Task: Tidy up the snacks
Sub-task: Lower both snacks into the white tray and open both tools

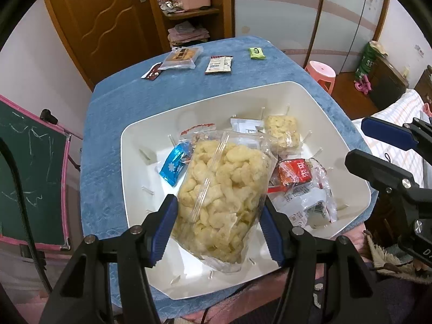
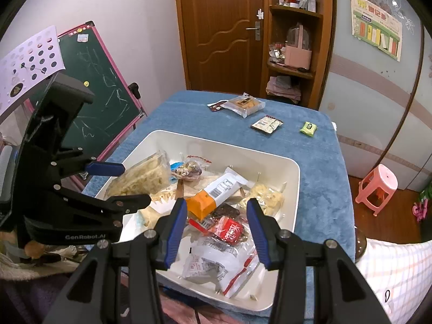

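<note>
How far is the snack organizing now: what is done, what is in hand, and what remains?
Done: several packets already lie in the white bin, among them a blue packet and a red packet. In hand: the left gripper holds a clear bag of puffed snacks over the bin; the right gripper is empty. Left: four packets on the blue cloth, including the green packet.

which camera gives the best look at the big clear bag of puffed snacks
The left wrist view: the clear bag of puffed snacks fills the middle of the frame, clamped between the left gripper pads over the white bin. The right wrist view shows it only side-on, small, partly hidden by that gripper.
</note>
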`<control>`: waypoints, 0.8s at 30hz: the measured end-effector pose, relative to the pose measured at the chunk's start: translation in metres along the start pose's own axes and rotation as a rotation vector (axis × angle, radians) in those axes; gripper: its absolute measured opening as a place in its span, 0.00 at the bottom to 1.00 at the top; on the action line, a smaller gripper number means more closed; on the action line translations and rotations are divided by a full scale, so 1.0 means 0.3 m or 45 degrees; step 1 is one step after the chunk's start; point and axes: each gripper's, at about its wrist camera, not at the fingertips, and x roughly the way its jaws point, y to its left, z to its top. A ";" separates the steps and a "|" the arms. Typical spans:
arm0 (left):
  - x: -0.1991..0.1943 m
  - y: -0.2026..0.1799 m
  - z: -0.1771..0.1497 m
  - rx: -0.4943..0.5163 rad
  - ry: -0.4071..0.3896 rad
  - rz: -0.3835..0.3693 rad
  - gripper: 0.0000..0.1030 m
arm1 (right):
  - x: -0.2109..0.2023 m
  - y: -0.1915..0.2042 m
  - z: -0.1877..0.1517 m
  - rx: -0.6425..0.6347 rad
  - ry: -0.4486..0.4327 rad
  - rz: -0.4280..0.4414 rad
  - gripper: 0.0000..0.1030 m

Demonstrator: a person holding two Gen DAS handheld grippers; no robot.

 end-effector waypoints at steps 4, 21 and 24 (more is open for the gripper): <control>-0.010 0.003 -0.003 -0.009 -0.020 0.019 0.71 | -0.003 0.004 -0.001 -0.006 -0.005 0.003 0.45; -0.022 -0.012 0.004 0.004 -0.050 0.063 0.77 | 0.008 -0.009 -0.001 0.020 0.010 0.016 0.45; -0.018 -0.006 0.020 0.009 -0.051 0.073 0.77 | 0.021 -0.018 0.002 0.034 0.020 0.022 0.45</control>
